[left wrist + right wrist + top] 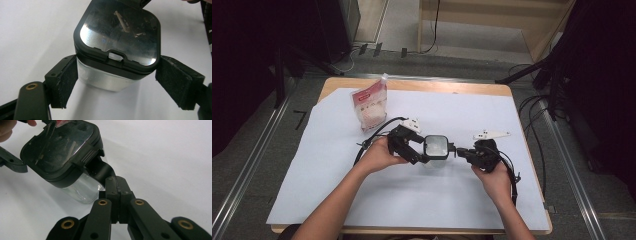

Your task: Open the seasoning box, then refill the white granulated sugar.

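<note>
Judging by its clear walls and black snap-on lid, the container [435, 147] looks stiff, light and rather slick — hard plastic that could slip or pop open under a hard squeeze, so the flat side walls below the lid rim and the lid's latch tab are the sensible places to take hold. It is a squarish box with rounded corners, a see-through body and a glossy, mirror-like panel set in a black lid frame, with a small notch at one edge. It rests on the white sheet [337, 165] covering the counter [412, 85], near the middle. The left tongs [116, 82] straddle the container, pads standing apart on either side of the clear wall, not quite touching it. On the container's other side, the right tongs [117, 185] are pressed together on the black tab sticking out from the lid. Beyond the container, toward the counter's far left, a red-and-white pouch [370, 107] stands well apart.
</note>
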A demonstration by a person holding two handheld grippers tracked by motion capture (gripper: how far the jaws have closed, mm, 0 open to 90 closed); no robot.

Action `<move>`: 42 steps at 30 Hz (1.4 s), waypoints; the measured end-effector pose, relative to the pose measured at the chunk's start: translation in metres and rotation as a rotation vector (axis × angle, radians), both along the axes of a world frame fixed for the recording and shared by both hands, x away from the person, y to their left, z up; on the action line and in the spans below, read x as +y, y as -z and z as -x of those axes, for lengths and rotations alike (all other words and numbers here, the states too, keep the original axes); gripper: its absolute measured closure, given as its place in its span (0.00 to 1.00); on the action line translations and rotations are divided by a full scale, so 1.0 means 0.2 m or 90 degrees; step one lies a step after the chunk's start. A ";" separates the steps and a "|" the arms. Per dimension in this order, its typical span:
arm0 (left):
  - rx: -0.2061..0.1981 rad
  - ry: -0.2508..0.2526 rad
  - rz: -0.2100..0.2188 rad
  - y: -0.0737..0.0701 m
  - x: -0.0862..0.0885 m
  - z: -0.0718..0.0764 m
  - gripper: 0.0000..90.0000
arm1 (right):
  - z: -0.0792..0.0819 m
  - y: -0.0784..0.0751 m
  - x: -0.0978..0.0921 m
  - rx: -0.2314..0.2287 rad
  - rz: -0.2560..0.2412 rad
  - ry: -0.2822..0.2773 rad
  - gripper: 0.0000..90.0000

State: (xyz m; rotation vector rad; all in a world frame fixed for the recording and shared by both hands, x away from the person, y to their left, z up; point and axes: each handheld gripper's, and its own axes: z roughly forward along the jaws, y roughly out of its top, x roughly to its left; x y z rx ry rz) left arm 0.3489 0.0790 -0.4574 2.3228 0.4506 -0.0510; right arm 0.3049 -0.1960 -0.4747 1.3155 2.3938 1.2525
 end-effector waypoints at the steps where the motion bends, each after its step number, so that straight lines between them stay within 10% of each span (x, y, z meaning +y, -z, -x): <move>1: -0.003 0.001 -0.006 0.00 0.00 0.00 0.21 | 0.00 0.00 0.00 -0.002 0.000 0.002 1.00; 42: -0.044 -0.003 -0.012 -0.04 -0.04 0.03 0.19 | 0.01 0.00 0.02 -0.004 -0.003 0.001 1.00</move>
